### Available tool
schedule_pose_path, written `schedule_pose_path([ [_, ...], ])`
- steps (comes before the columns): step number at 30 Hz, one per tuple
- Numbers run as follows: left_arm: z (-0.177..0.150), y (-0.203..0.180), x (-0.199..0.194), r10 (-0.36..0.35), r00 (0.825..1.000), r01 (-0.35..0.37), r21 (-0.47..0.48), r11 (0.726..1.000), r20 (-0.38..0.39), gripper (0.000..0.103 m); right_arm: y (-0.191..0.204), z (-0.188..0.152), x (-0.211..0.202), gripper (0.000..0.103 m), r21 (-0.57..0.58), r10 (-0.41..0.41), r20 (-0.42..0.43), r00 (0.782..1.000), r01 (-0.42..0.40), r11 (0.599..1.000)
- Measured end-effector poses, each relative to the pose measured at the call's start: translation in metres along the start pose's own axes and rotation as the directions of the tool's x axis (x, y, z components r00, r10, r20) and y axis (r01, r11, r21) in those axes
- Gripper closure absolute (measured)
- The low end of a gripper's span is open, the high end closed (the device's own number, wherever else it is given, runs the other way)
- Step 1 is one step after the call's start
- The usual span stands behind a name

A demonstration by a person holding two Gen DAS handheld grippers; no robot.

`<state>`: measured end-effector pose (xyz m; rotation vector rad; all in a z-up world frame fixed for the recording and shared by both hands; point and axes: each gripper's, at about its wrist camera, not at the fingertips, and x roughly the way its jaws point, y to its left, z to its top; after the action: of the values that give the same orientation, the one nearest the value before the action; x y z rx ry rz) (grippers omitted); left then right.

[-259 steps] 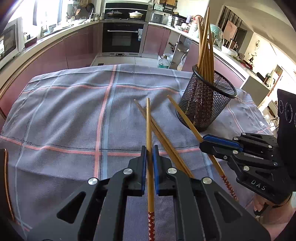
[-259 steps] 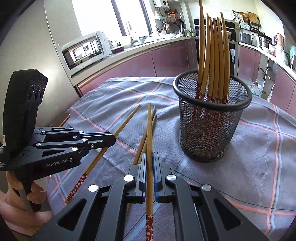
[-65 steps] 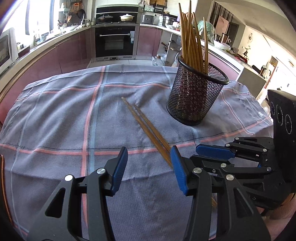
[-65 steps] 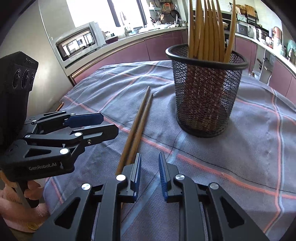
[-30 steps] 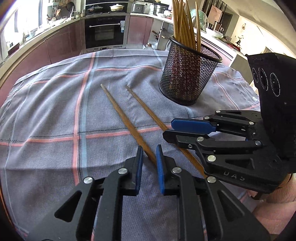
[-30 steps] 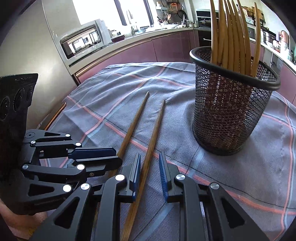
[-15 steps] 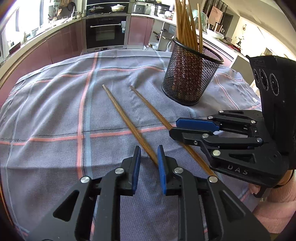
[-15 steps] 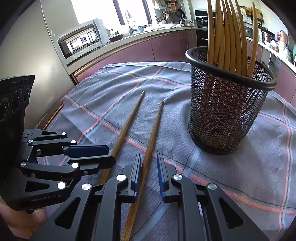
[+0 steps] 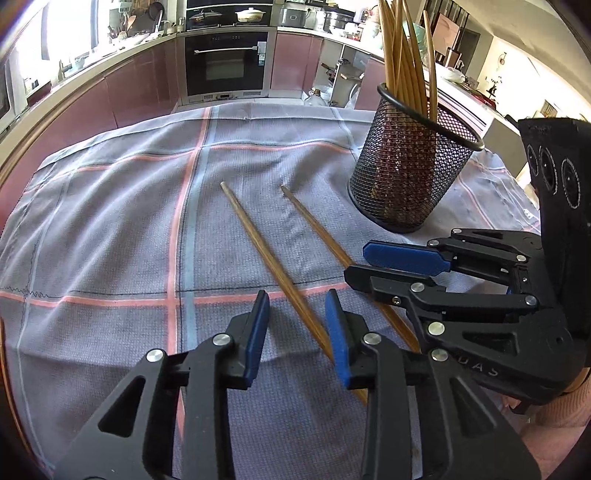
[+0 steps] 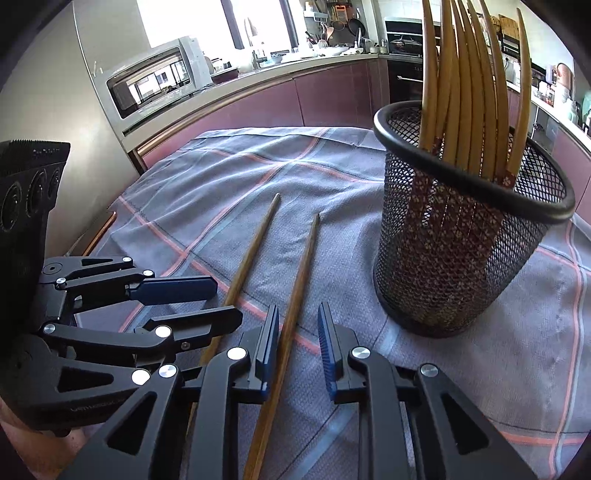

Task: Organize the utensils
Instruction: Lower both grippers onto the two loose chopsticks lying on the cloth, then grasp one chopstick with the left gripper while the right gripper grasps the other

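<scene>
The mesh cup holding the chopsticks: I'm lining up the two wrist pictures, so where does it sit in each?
Left wrist: the mesh cup stands upper right, beyond the right gripper.
Right wrist: the mesh cup fills the right half, close up.
Shared landmark: two loose chopsticks lie on the cloth to its left.

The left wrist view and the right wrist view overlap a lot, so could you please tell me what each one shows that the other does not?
Only the left wrist view shows the built-in oven head-on beyond the cloth, with pots above it.

Only the right wrist view shows the microwave on the counter and the bright window.

Both show the plaid cloth, the two loose chopsticks lying side by side on it, and the mesh holder full of chopsticks. Each also shows both grippers: the left gripper and right gripper each straddle a chopstick, jaws apart.
</scene>
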<state>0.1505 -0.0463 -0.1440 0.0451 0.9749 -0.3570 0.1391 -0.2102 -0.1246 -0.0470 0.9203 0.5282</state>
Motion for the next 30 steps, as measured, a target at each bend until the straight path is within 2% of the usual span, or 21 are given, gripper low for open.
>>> schedule_pose_path([
  [1,0.000,0.000,0.001,0.004,1.000,-0.004,0.001,1.000,0.001,0.074,0.000,0.001,0.001,0.083,-0.003,-0.002,-0.001,1.000,0.002,1.000],
  [3,0.001,0.000,0.002,0.009,1.000,-0.009,0.001,1.000,-0.001,0.081,0.001,0.003,0.003,0.084,-0.012,-0.007,-0.002,1.000,0.007,1.000],
  [9,0.002,0.001,0.004,0.015,1.000,-0.015,-0.010,1.000,0.001,0.087,0.000,0.004,0.004,0.090,-0.006,-0.006,-0.002,1.000,0.006,1.000],
  [11,0.002,0.000,0.004,0.019,1.000,-0.019,-0.018,1.000,0.002,0.087,0.000,0.004,0.005,0.096,-0.001,0.003,-0.002,1.000,-0.003,1.000],
  [23,-0.002,0.000,-0.002,0.007,1.000,-0.007,-0.060,0.998,0.010,0.095,-0.001,0.003,-0.007,0.097,0.013,0.023,0.020,1.000,-0.023,1.000],
  [30,-0.002,-0.001,-0.010,0.001,1.000,0.000,-0.065,0.998,0.024,0.095,0.000,0.001,-0.022,0.097,0.013,0.051,0.050,0.997,-0.052,0.999],
])
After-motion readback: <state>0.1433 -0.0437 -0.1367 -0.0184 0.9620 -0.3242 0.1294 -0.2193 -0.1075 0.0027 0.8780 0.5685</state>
